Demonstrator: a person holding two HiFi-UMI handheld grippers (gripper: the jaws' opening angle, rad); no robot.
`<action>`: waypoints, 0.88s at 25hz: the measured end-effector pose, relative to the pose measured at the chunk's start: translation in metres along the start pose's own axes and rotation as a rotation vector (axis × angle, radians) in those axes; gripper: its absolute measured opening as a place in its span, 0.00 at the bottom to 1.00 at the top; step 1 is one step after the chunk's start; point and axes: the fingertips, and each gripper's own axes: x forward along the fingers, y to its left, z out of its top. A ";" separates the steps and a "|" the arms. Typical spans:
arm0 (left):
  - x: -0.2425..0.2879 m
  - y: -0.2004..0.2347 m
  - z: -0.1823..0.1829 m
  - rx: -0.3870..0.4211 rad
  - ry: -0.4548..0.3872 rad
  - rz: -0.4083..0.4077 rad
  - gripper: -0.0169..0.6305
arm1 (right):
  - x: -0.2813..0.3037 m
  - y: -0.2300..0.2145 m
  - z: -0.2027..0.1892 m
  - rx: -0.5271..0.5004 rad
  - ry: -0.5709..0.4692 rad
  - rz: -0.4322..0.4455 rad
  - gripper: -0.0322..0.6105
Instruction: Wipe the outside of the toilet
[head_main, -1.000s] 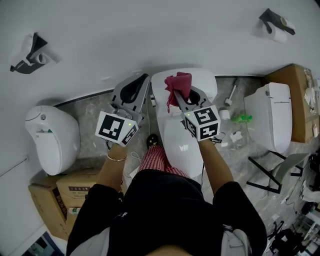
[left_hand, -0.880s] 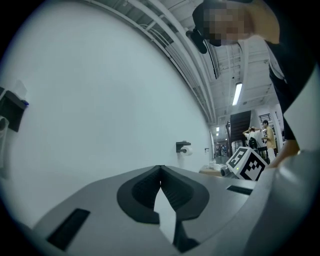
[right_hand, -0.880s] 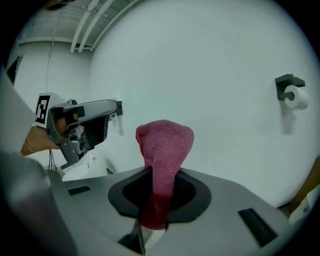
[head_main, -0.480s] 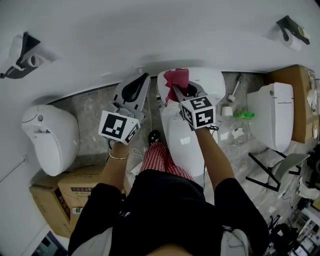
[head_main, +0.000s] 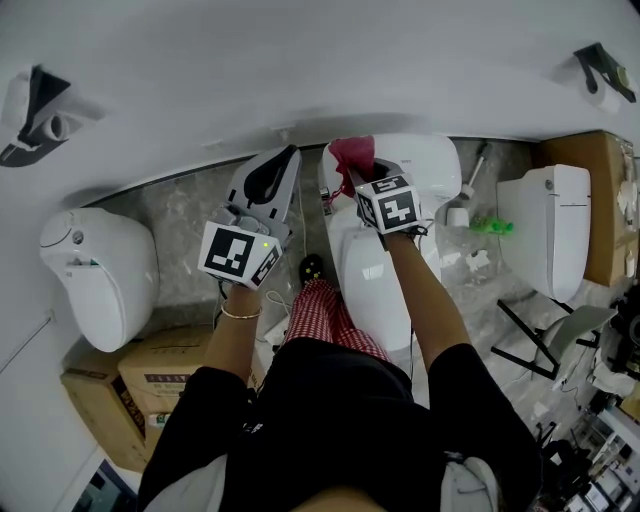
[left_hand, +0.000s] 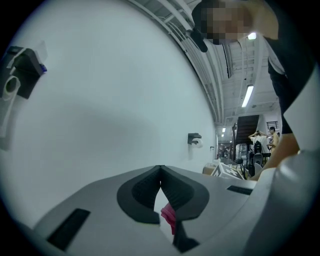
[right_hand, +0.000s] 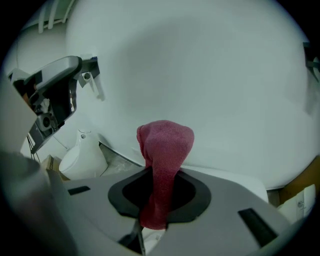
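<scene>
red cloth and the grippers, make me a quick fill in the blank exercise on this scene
1. Of the left gripper and the right gripper, only the ____ one holds the red cloth.
2. The left gripper's jaws are shut on ____.
3. The toilet nearest the cloth is ____ in colour.
4. The head view shows ____ toilets in all.

Missing words: right; nothing; white; three
</scene>
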 end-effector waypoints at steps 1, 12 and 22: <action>0.000 0.003 -0.002 0.000 0.003 0.002 0.03 | 0.005 0.000 -0.003 0.001 0.017 -0.002 0.18; -0.003 0.033 -0.018 -0.023 0.027 0.036 0.03 | 0.053 -0.002 -0.021 0.025 0.152 -0.004 0.18; -0.009 0.052 -0.025 -0.039 0.028 0.069 0.03 | 0.081 0.000 -0.035 -0.003 0.274 -0.022 0.18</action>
